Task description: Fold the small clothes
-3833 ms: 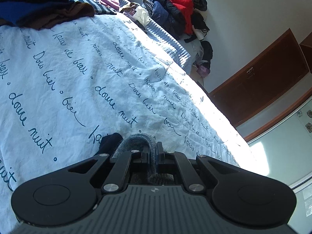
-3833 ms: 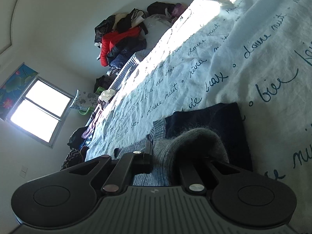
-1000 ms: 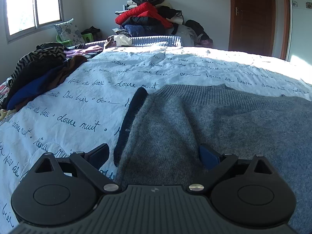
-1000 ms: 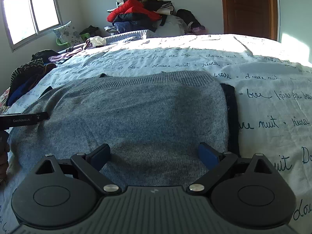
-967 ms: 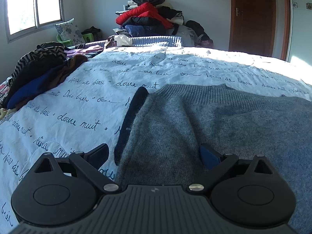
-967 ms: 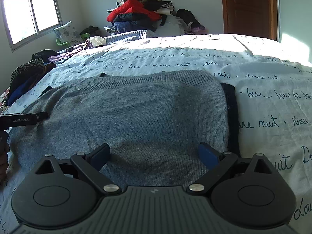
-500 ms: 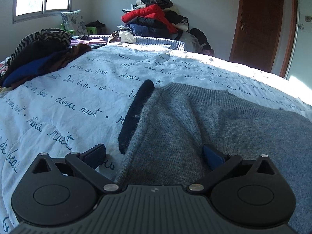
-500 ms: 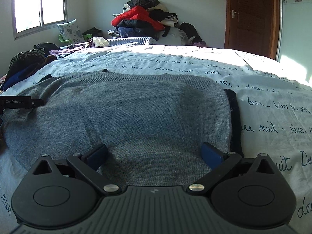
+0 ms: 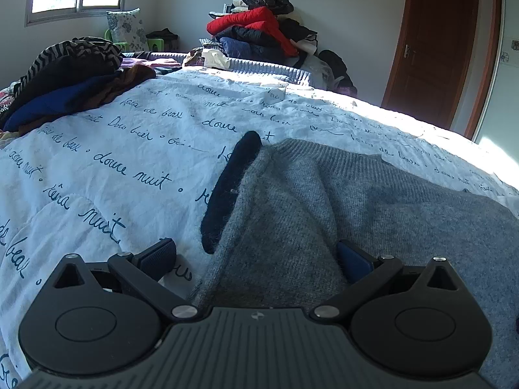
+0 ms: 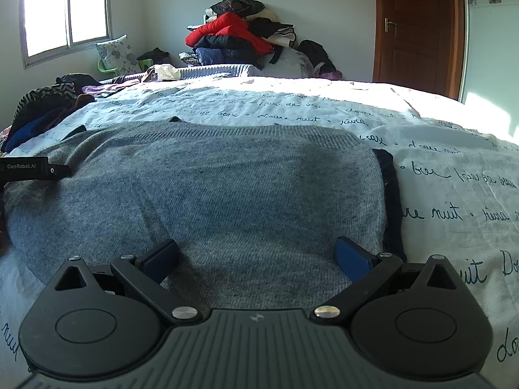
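Left wrist view: the left hand-held gripper (image 9: 256, 254) hangs spread over the near left edge of one grey sweater (image 9: 373, 207), which lies flat on the bed (image 9: 107, 162), likely laid out for folding. Right wrist view: the right hand-held gripper (image 10: 256, 254), also spread, hovers over the same sweater's near hem; one dark sleeve (image 10: 391, 201) shows alongside.

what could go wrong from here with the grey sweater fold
Both the left gripper and the right gripper are open, so the grey sweater lies unheld. A dark blue layer sticks out from under its left edge and again on the right, so the halves look unevenly aligned; another fold may lock that in. A raised ridge runs between the left gripper's fingers and could crease. Pinching only the top layer might drag it off the lower one.
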